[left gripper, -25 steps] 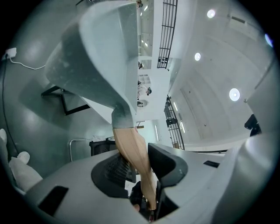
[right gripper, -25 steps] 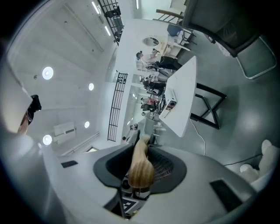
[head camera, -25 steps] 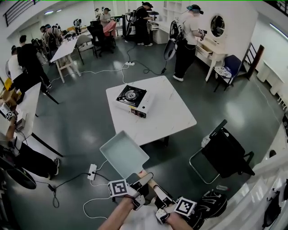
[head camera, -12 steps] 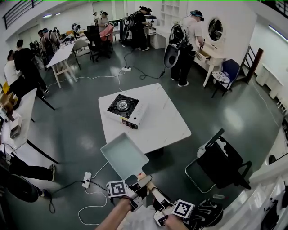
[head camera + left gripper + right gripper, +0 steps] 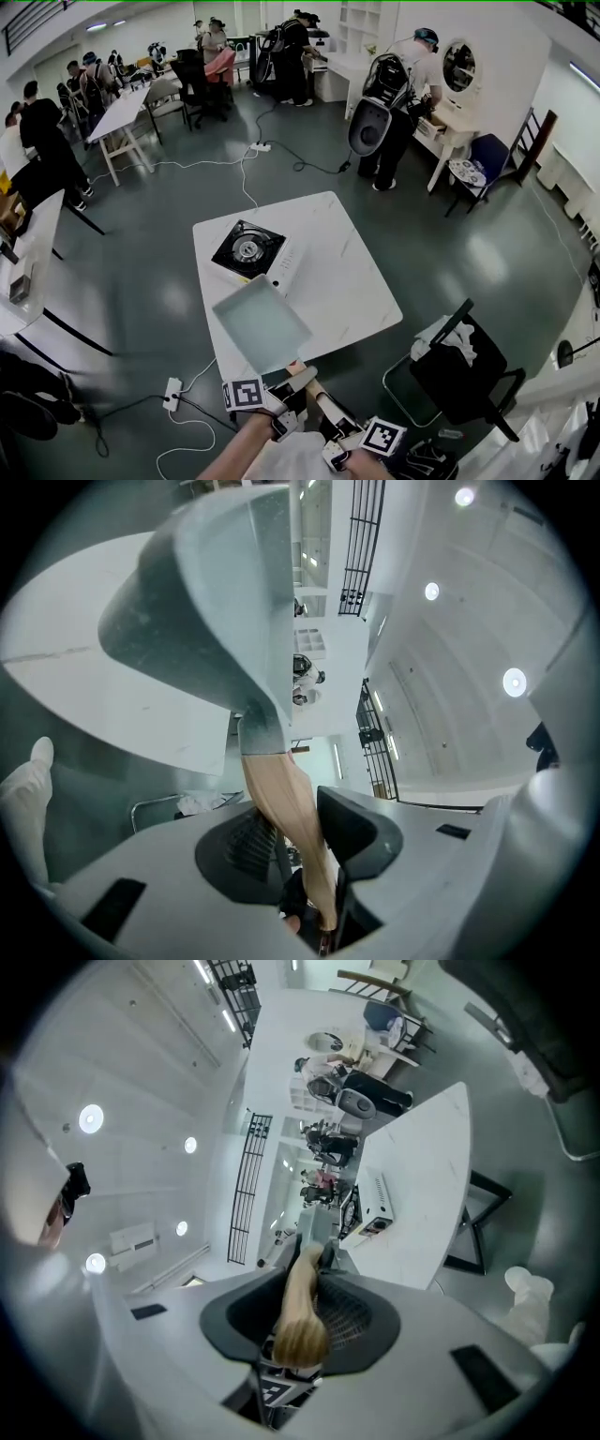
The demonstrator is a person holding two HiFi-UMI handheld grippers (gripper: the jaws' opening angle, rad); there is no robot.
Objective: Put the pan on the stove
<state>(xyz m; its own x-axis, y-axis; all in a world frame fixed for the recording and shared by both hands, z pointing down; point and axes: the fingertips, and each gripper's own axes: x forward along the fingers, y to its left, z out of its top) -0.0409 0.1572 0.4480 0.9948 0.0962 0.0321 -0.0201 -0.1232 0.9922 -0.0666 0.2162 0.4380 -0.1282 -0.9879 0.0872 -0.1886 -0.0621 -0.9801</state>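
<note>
A square grey pan (image 5: 262, 323) with a wooden handle (image 5: 307, 378) hangs level over the near edge of the white table (image 5: 349, 281). The black-topped portable stove (image 5: 248, 251) stands on that table just beyond the pan. My left gripper (image 5: 292, 382) is shut on the handle close to the pan, and my right gripper (image 5: 324, 409) is shut on the handle's end behind it. In the left gripper view the handle (image 5: 281, 789) runs between the pads up to the pan's underside (image 5: 206, 602). In the right gripper view the handle (image 5: 302, 1312) lies between the jaws, with the stove (image 5: 375, 1206) ahead.
A black chair (image 5: 461, 367) with a white cloth on it stands right of the table. A power strip (image 5: 171, 394) and cables lie on the floor at the left. Several people work at tables along the back, one with a backpack (image 5: 386, 98).
The table and stove have drawn nearer. The pan, earlier over the floor short of the table, now reaches over its near edge. Both grips on the handle are unchanged.
</note>
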